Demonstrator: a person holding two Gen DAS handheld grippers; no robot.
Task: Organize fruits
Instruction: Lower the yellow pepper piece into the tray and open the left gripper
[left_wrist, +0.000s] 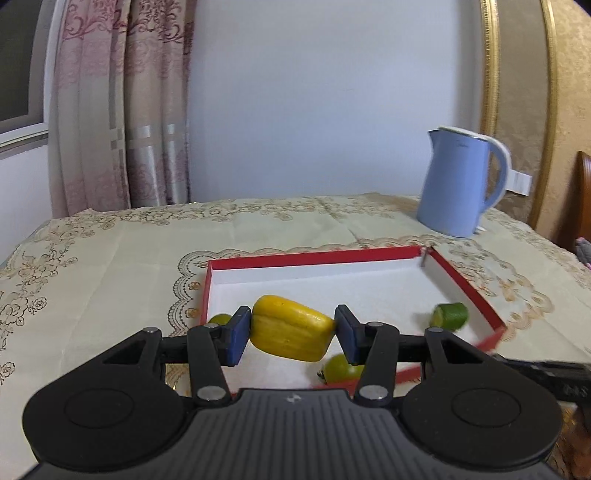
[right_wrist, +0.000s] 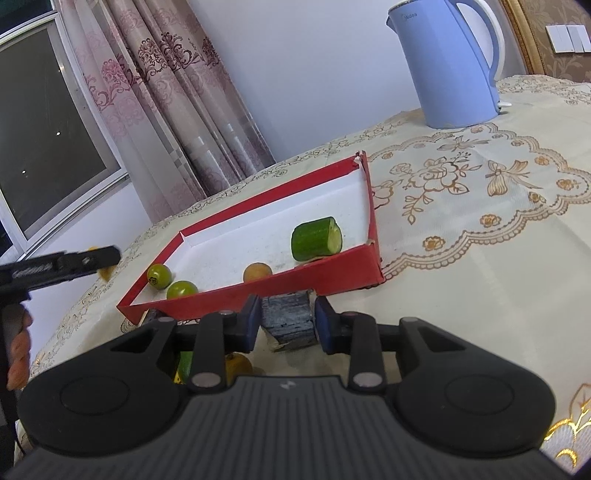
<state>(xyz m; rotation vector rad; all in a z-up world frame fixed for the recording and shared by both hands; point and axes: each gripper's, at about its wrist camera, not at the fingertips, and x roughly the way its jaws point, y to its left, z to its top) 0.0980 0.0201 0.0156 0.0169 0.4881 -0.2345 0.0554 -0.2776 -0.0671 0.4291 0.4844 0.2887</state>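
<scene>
My left gripper (left_wrist: 291, 332) is shut on a yellow ribbed fruit piece (left_wrist: 291, 334), held over the near left part of the red tray (left_wrist: 314, 255) with its white floor. In the tray lie a cut cucumber piece (right_wrist: 317, 240), two green round fruits (right_wrist: 159, 276) (right_wrist: 181, 290) and a brown round fruit (right_wrist: 256, 272). My right gripper (right_wrist: 288, 321) is shut on a dark grey block (right_wrist: 290, 317) right at the tray's near wall (right_wrist: 258, 291). The left gripper (right_wrist: 74, 264) shows at the left edge of the right wrist view.
A blue kettle (left_wrist: 461, 181) stands at the table's back right. A green fruit (right_wrist: 184, 363) and an orange-brown one (right_wrist: 238, 365) lie on the patterned tablecloth (right_wrist: 461, 258) under my right gripper. A person's hand (right_wrist: 18, 354) is at the left edge. Curtains hang behind the table.
</scene>
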